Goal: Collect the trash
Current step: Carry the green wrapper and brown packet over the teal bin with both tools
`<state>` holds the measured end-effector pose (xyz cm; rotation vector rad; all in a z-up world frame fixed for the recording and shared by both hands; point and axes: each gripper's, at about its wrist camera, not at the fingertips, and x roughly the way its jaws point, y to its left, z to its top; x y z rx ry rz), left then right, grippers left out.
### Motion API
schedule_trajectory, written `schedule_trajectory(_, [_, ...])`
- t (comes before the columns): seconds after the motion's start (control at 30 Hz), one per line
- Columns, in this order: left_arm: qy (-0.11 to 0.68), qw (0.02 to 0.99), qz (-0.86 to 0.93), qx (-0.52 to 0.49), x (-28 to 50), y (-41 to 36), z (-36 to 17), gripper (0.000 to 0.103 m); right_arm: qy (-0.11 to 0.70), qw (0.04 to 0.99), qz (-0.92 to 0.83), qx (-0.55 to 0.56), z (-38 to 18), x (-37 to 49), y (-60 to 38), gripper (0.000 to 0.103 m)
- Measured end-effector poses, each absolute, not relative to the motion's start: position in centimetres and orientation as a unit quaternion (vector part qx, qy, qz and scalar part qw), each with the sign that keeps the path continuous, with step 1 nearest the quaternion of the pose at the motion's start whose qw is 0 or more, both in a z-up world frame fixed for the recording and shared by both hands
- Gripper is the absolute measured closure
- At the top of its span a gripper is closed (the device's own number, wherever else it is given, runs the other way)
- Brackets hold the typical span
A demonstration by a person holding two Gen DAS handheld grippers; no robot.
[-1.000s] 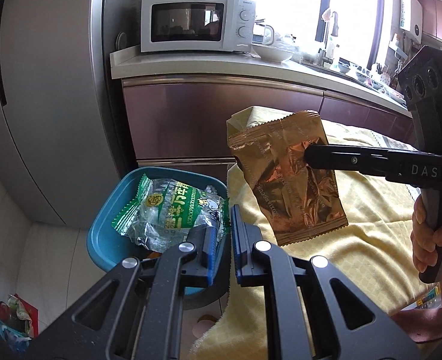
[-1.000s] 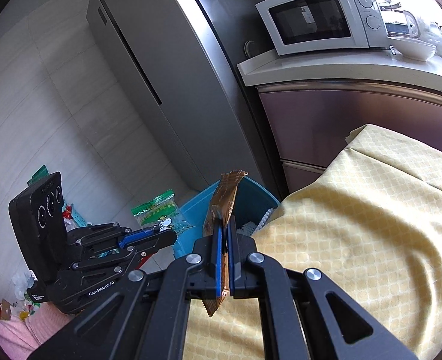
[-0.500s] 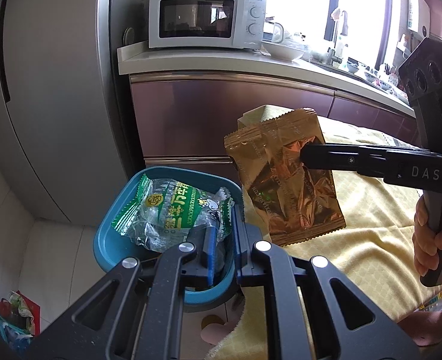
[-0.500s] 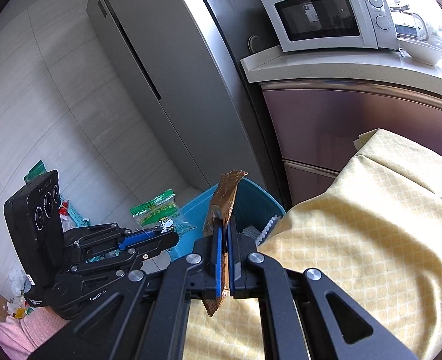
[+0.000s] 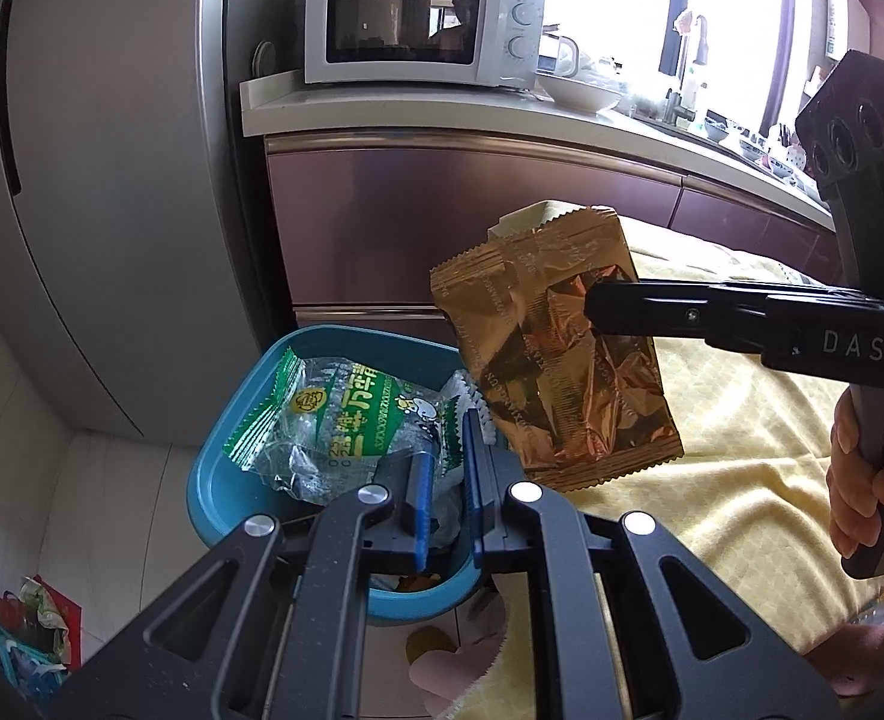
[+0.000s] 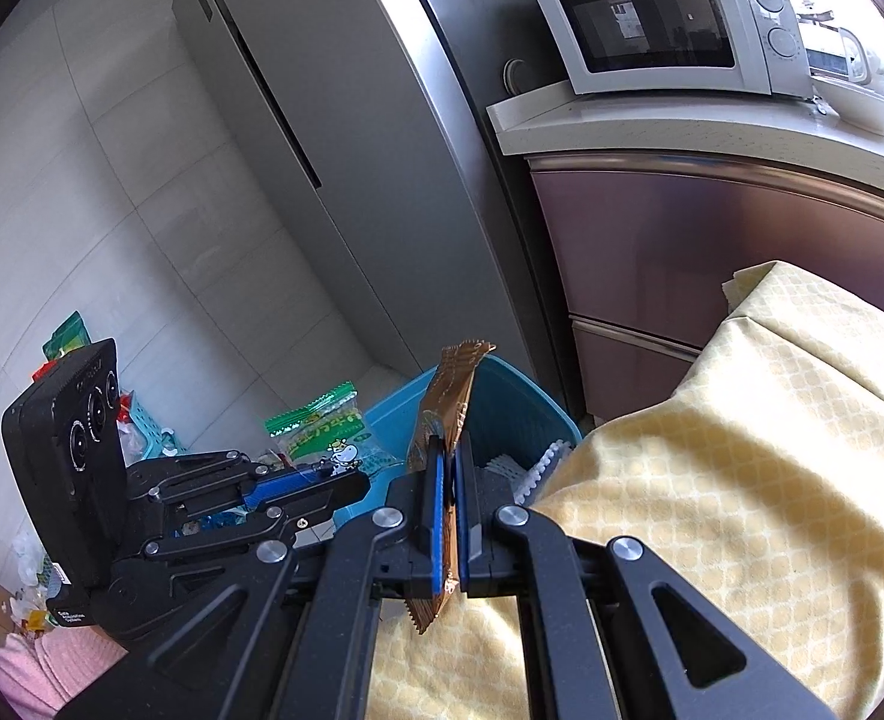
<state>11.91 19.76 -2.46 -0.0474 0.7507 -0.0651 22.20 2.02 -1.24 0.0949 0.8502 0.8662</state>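
A blue trash bin (image 5: 219, 480) (image 6: 520, 408) stands on the floor beside the table. My left gripper (image 5: 448, 456) is over the bin; its jaws stand a little apart around the edge of a clear green-printed wrapper (image 5: 345, 414) (image 6: 321, 426). My right gripper (image 6: 449, 468) is shut on a crinkled brown foil wrapper (image 6: 451, 396) (image 5: 562, 354) and holds it upright near the bin's table-side rim, above the yellow cloth. The right gripper also shows in the left wrist view (image 5: 598, 306).
A table with a yellow cloth (image 6: 712, 480) fills the right. Behind stand a grey fridge (image 5: 111, 180), brown cabinets (image 5: 442, 210) and a white microwave (image 5: 423, 30). Litter and a small basket (image 6: 147, 426) lie on the floor at left.
Both grippers have moved left toward the bin. The left gripper's jaws have opened slightly around the green wrapper. The brown wrapper now hangs closer to the bin rim.
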Motion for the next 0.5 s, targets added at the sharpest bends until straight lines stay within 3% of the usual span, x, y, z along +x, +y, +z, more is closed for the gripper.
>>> schedule_trajectory(0.5, [0.379, 0.924, -0.025, -0.029, 12.9, 20.2, -3.6, 0.093, 0.41, 0.817, 0.403, 0.031, -2.0, 23.2, 4.2, 0.101])
